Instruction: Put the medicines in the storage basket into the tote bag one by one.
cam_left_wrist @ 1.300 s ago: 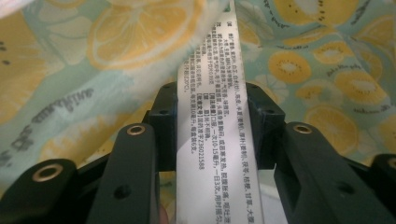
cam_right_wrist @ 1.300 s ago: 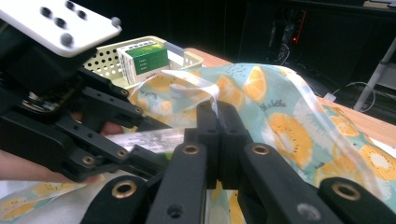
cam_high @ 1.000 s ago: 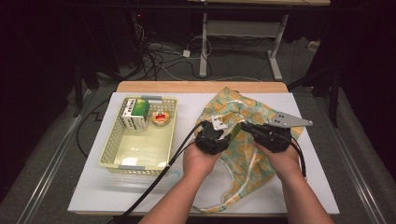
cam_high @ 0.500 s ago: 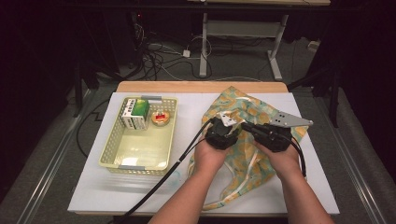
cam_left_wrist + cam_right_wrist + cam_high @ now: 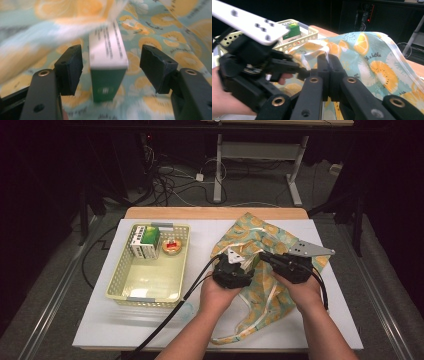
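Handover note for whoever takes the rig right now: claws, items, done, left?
Right claw: shut on the bag rim, holding it up.
Left claw: open, jaws either side of a green-and-white box inside the bag, not touching it.
Basket: holds another box and a small round tin at its far end.
Done: likely those two moved over.
Left: probably close on the box, lift it out, put it in the basket.

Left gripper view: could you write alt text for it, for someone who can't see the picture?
A small green and white box stands between the two open black jaws of the left tool, touching neither. All around it lies a pale blue cloth bag printed with orange slices, and a blurred fold of that bag hangs over the far end of the box.
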### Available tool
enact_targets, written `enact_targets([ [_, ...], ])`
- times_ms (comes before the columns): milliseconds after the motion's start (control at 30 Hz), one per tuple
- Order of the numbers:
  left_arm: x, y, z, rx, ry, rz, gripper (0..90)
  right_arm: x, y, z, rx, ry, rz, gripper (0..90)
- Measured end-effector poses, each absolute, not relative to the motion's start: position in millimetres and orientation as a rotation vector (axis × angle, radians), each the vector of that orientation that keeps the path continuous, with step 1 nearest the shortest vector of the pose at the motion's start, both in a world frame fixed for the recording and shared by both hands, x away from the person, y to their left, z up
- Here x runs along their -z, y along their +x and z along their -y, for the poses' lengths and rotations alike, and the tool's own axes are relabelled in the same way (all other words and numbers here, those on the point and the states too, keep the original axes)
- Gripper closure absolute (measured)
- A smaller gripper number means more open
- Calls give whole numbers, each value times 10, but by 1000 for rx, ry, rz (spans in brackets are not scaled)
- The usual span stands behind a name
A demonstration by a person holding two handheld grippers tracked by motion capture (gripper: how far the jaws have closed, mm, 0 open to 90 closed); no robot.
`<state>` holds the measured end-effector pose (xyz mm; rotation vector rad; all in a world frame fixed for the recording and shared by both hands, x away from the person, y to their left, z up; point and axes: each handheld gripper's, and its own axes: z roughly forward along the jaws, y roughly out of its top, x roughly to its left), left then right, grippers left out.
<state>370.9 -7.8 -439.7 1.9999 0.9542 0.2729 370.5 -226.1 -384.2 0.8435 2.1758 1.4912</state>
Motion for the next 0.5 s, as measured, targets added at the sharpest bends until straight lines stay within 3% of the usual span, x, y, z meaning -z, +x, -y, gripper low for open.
enact_targets([
  [500,4369,3219,-326,-225,2006,-866,294,3849,3685,2252,-1476,841,-2183,900],
])
